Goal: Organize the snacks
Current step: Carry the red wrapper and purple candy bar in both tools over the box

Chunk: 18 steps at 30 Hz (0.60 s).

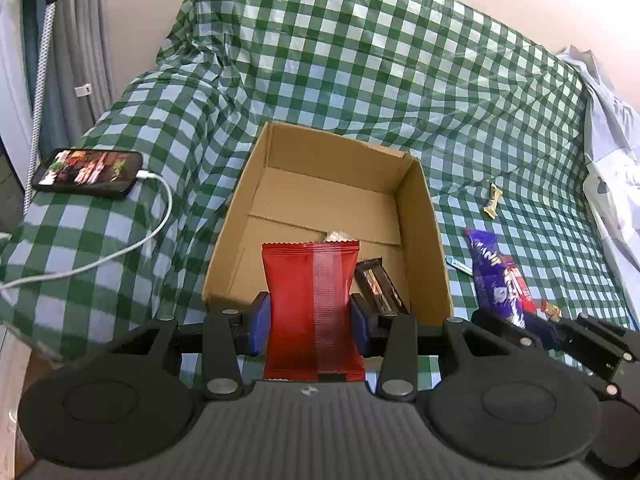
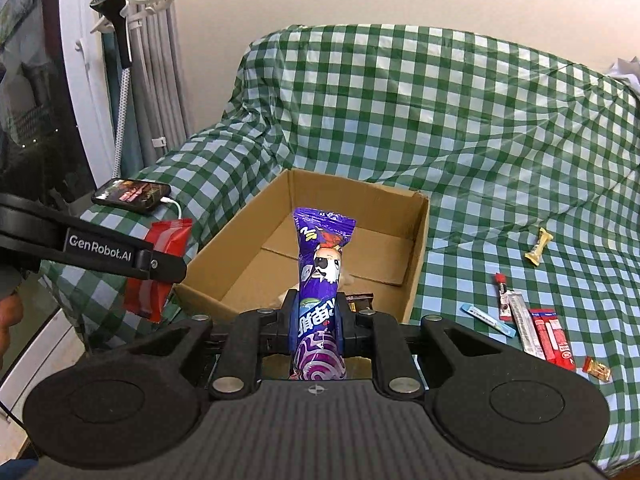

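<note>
green checked cloth (image 1: 360,60) under cardboard box (image 1: 420,216)

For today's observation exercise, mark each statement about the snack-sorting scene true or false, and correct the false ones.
1. The left gripper holds a red packet. True.
2. The right gripper is open. False: it is shut on a purple packet.
3. The cardboard box holds nothing. False: a dark bar lies inside.
4. A phone with a white cable plugged in lies left of the box. True.
</note>
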{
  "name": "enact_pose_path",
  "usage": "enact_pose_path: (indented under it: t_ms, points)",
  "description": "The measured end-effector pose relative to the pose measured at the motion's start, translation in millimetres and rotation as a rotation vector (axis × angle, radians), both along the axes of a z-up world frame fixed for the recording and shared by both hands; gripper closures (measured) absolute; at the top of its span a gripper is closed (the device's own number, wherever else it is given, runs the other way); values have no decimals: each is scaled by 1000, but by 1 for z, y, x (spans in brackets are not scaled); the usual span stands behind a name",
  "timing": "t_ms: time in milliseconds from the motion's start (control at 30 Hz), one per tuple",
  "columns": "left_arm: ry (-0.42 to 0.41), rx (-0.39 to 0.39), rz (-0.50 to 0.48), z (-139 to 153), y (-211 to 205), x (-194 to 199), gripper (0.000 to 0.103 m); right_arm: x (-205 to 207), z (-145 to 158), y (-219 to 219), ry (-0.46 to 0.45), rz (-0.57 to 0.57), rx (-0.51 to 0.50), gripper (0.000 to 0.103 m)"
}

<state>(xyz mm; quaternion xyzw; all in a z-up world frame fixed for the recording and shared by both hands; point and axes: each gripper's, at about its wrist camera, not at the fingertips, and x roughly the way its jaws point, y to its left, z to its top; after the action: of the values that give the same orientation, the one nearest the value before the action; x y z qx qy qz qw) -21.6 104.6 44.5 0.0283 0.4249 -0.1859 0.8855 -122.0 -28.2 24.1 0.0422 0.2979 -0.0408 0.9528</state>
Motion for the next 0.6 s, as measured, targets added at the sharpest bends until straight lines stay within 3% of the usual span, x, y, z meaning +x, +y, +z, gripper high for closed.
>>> enact_pose_path:
  t_ms: [600]
  points:
    - [66,78,-7,-52,-55,95,57,87,-47,-40,98,-16,46,85]
